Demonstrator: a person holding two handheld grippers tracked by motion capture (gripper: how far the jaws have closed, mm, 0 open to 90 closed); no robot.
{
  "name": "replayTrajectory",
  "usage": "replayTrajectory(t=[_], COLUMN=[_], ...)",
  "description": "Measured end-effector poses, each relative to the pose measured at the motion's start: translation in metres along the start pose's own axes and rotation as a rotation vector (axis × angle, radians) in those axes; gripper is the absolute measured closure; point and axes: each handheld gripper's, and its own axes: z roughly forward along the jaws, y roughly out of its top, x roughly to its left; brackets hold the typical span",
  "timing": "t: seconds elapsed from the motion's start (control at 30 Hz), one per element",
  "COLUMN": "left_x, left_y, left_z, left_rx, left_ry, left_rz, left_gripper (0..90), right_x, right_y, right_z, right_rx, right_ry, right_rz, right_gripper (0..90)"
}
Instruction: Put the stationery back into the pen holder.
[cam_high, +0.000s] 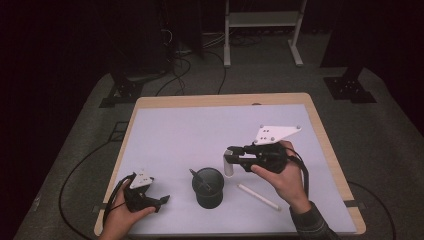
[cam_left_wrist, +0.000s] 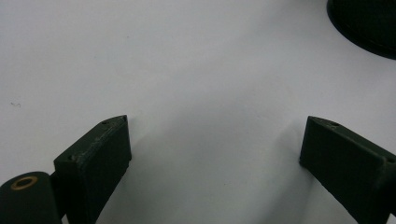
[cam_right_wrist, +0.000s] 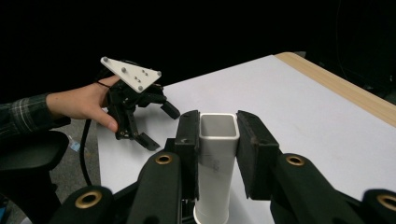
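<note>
Sitting clamped between the two black pads of the right gripper (cam_right_wrist: 218, 144), at frame centre: a white hollow rectangular plastic tube (cam_right_wrist: 215, 163), upright, open end up. Standing lower left of it in the high view, a black cylindrical pen cup (cam_high: 207, 187); lying lower right, a white pen (cam_high: 258, 197). Gaping wide and holding nothing, the left gripper (cam_left_wrist: 215, 149).

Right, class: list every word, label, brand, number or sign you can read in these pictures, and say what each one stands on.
None can be read.
White tube in the right gripper: a faint dark smudge on its wall, too blurred to read.
Grey plate: holes only, no text.
Black cup, white stick, left gripper: no markings visible.
</note>
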Motion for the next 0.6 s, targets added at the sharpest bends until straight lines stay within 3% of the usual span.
replayTrajectory(t=[0.6], left_x=[0.0], left_y=[0.0], left_z=[0.0], left_rx=[0.001], left_ry=[0.0], left_rz=[-0.001], left_gripper=[7.9], right_x=[0.011], right_y=[0.004], right_z=[0.025], right_rx=[0.012], right_ry=[0.058], right_rz=[-0.032], right_gripper=[70.4])
